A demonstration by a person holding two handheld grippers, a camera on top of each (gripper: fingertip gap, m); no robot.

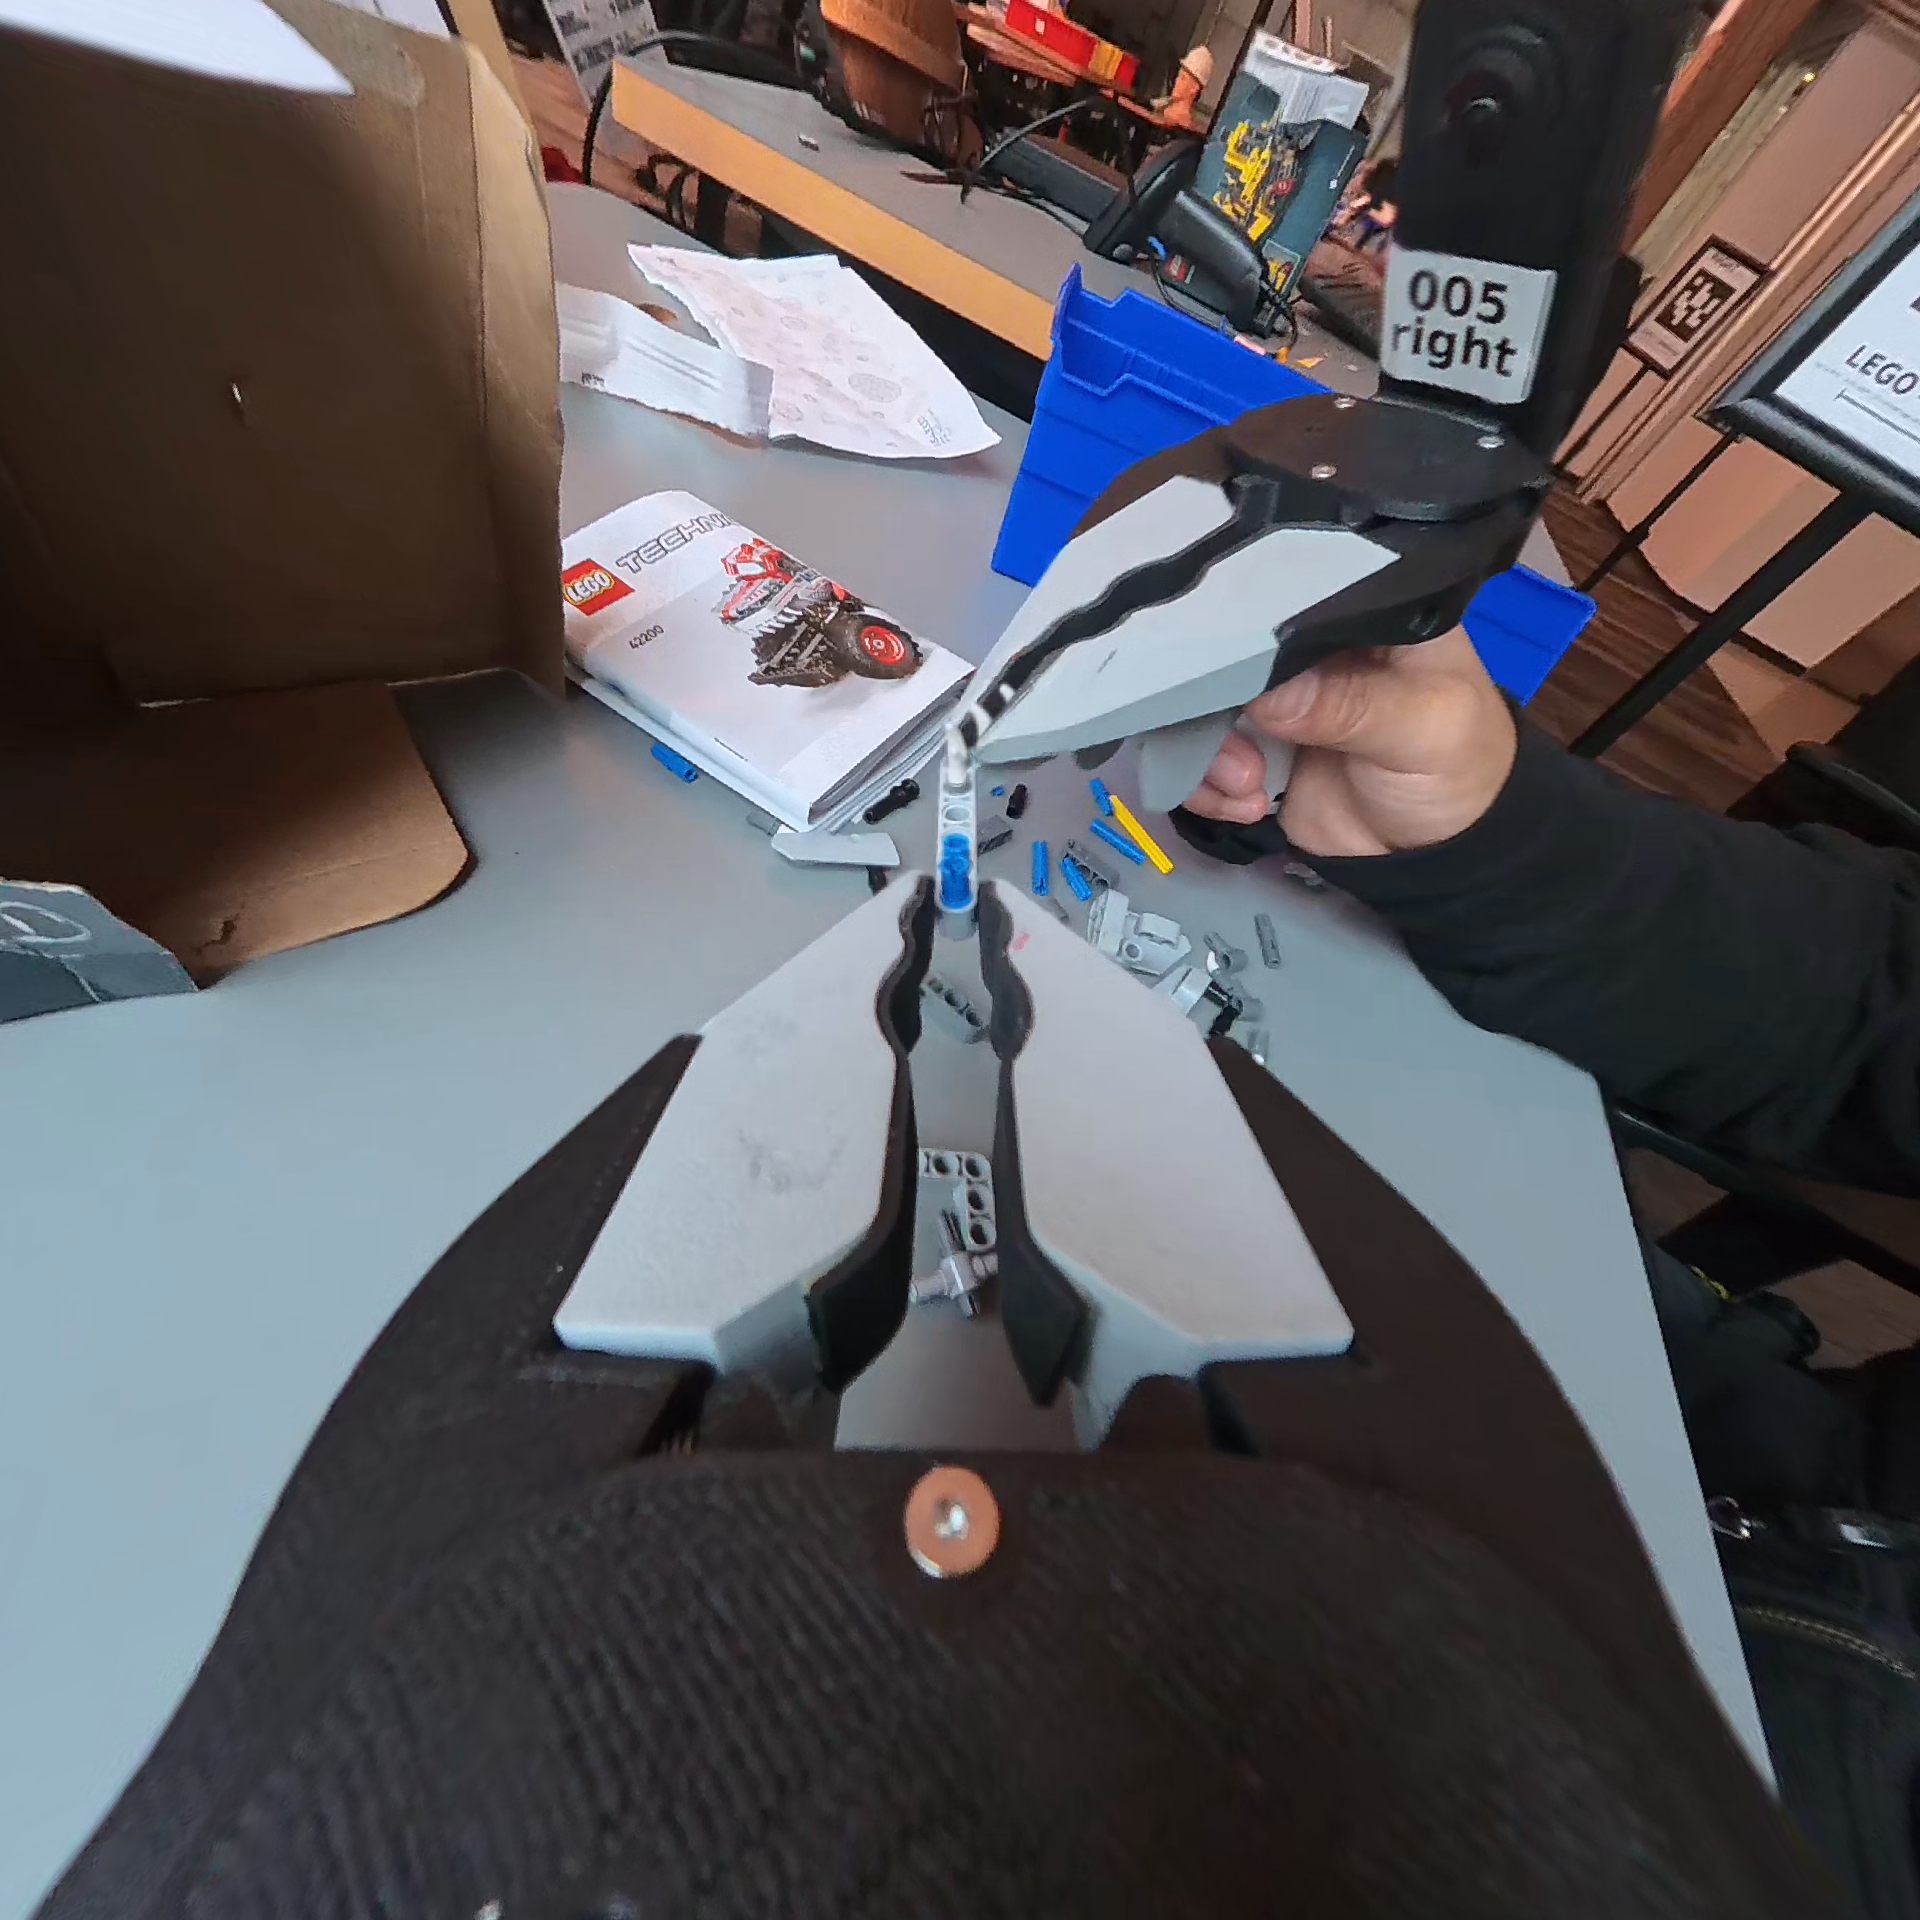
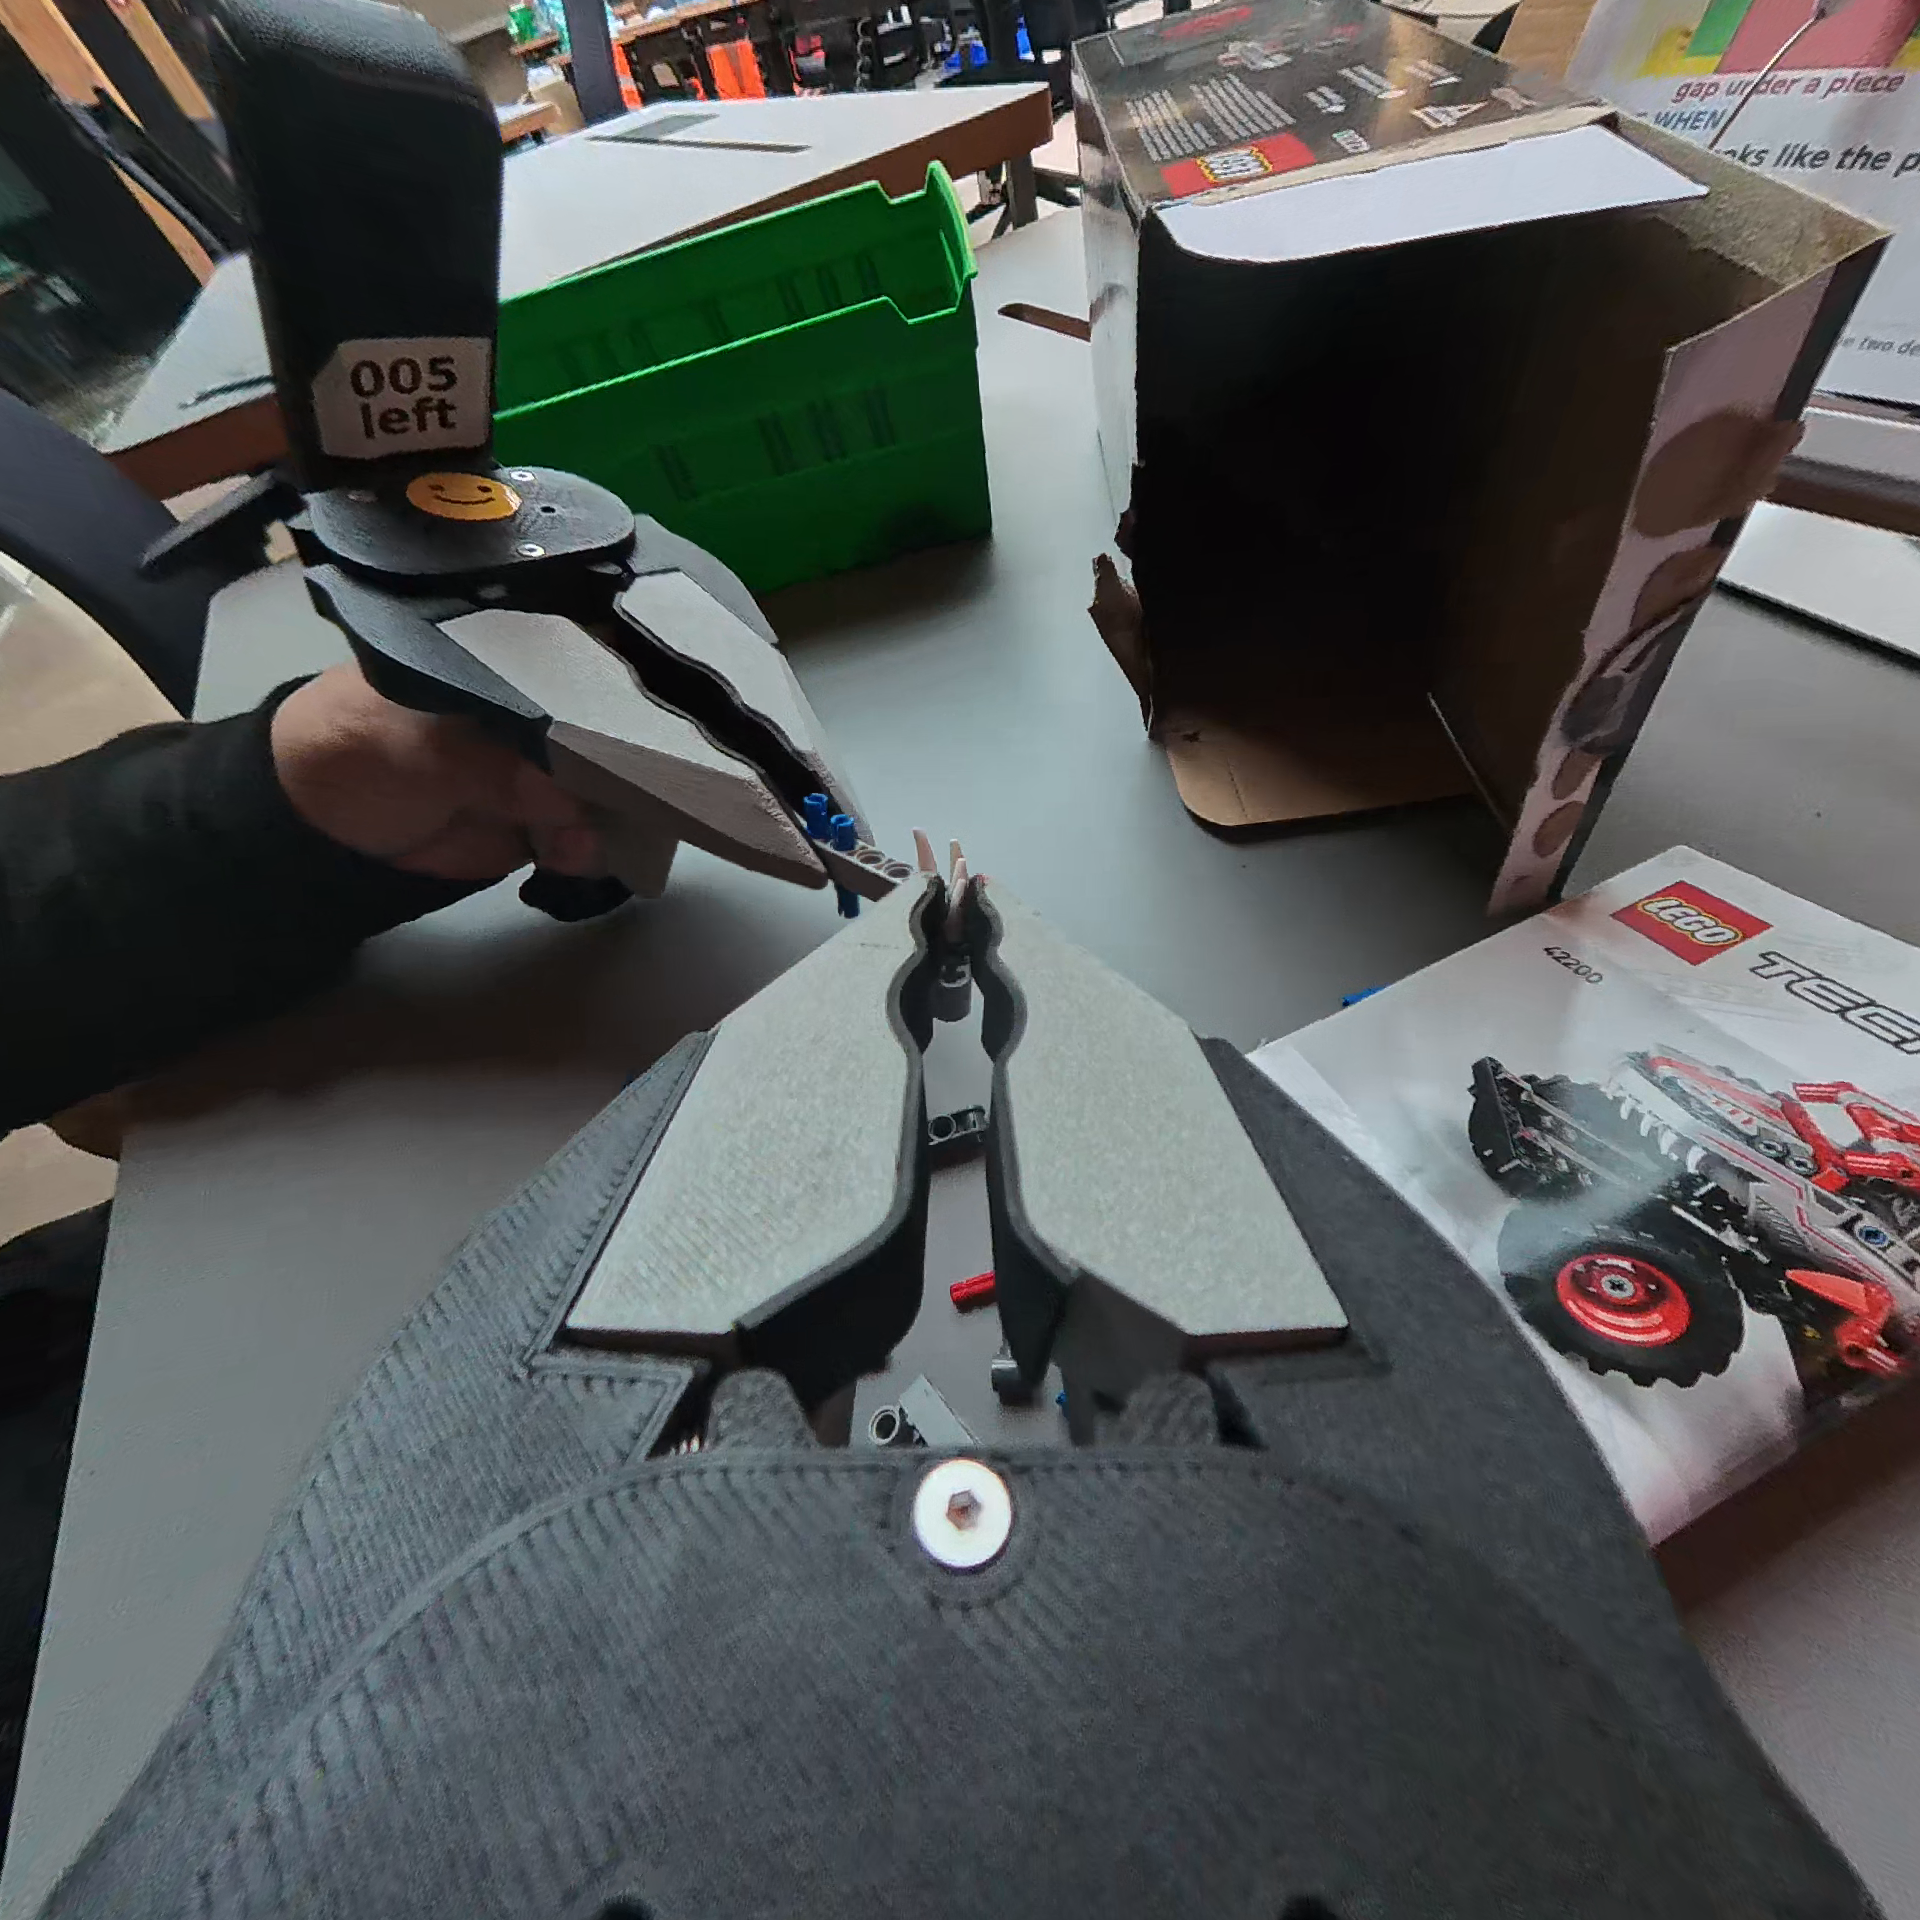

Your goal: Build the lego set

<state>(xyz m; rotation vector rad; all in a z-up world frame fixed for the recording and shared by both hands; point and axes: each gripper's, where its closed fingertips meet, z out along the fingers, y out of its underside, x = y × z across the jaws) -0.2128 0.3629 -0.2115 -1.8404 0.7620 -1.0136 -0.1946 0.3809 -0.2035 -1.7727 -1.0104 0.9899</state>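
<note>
1. Two grippers meet tip to tip above the desk (image 1: 312,1195).
2. Left gripper (image 1: 954,899) fingers clamp a grey beam (image 1: 956,821) bearing blue pins.
3. Right gripper (image 2: 953,896) fingers pinch a small white toothed piece (image 2: 948,868) touching the beam's end.

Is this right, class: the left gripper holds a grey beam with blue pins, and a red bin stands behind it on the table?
One detail is wrong: the bin behind the left gripper is green, not red, as the right wrist view shows. The left gripper does hold a grey beam with blue pins.

Black grippers, grey fingers (image 1: 790,1122) (silver screws), black sleeves (image 1: 1662,935)
</note>
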